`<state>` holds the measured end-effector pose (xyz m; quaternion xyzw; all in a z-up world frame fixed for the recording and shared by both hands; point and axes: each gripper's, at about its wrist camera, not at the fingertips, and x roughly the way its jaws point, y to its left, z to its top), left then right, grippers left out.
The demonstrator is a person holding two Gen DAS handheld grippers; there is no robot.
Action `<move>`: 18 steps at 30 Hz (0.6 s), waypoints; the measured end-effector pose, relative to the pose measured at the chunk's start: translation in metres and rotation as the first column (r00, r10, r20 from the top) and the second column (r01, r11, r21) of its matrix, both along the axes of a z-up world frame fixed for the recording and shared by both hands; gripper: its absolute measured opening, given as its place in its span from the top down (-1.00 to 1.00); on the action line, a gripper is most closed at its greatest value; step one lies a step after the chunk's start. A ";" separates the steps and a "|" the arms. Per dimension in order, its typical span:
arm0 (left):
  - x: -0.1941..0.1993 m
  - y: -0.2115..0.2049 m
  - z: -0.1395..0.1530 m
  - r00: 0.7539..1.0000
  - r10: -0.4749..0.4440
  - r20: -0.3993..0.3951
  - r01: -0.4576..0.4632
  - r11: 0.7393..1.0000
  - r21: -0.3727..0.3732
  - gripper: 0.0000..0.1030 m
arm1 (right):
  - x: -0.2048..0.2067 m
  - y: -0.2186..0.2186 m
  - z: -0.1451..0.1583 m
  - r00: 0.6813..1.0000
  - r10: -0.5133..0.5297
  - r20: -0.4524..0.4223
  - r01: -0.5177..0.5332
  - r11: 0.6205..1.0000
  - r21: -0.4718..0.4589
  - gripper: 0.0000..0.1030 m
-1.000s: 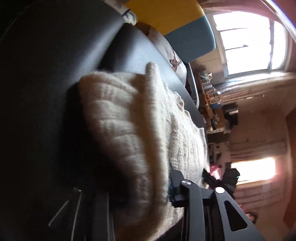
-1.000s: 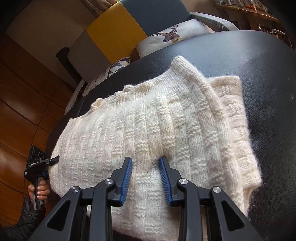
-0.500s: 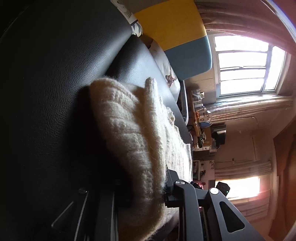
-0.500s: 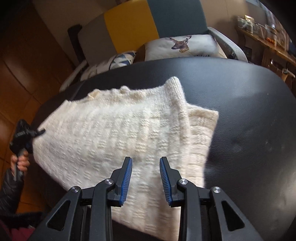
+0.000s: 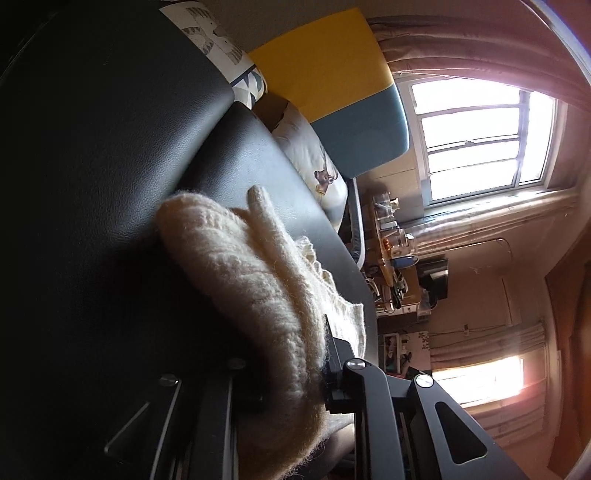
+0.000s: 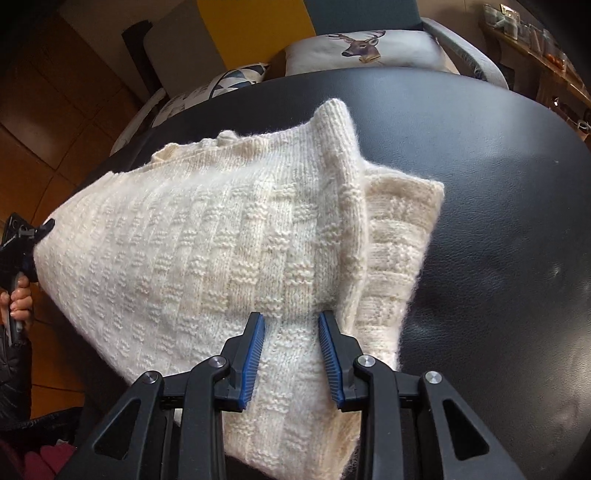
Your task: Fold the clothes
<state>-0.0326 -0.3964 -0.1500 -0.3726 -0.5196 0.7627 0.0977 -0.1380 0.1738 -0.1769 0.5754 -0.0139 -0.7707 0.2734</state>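
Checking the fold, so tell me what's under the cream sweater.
The sweater lies on a black padded surface. A lower knit layer sticks out beneath its right side. Anything else under it is covered.

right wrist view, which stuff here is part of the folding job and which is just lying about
In the job: cream knitted sweater, right gripper and left gripper, each gripping it.
Lying about: deer cushion, patterned cushion, shelf clutter.
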 end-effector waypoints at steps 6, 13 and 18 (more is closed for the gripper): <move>0.003 -0.010 0.021 0.999 0.045 -0.014 -0.045 0.999 0.021 0.63 | 0.008 -0.019 -0.002 1.000 -0.004 0.010 0.005 1.000 -0.022 0.40; -0.011 0.005 0.072 0.999 0.022 -0.043 -0.024 0.999 -0.036 0.63 | 0.012 -0.031 -0.003 1.000 0.007 0.010 -0.006 0.999 -0.044 0.39; -0.025 0.032 0.102 0.999 0.010 -0.039 -0.013 0.997 -0.075 0.63 | 0.013 -0.026 -0.005 1.000 0.026 0.010 -0.026 0.998 -0.049 0.40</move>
